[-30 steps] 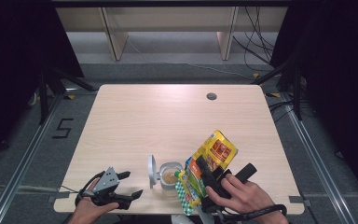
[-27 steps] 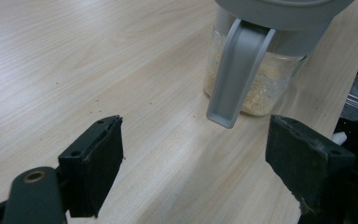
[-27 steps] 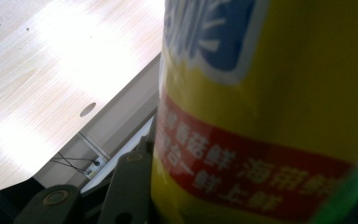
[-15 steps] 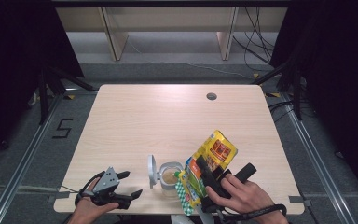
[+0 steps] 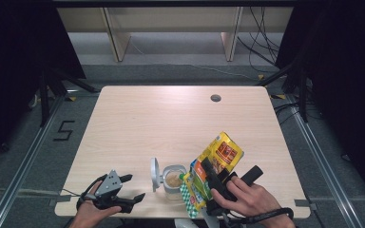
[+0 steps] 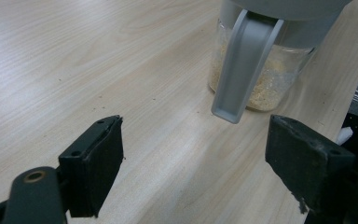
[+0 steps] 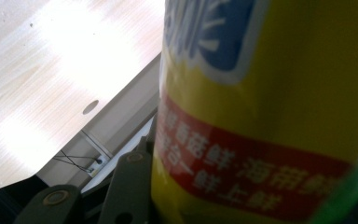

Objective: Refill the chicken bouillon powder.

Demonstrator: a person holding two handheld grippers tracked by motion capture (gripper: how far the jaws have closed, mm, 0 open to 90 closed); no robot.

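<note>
Nothing moved; right tongs (image 5: 208, 176) apparently clamp pouch (image 5: 218, 154).

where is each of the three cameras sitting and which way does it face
High view: above the person's side, facing forward and down on the table; both hands, left gripper, right gripper.
Left gripper view: on that gripper, facing along open jaws at the jar.
Right gripper view: on that gripper, pressed close to the yellow bag.
Shared: jar and bag also appear from above.

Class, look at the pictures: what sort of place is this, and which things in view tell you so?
Probably a lab or recording studio, not a kitchen: a bare wooden table ringed by black curtains, loose cables on grey carpet, and floor rails.
</note>
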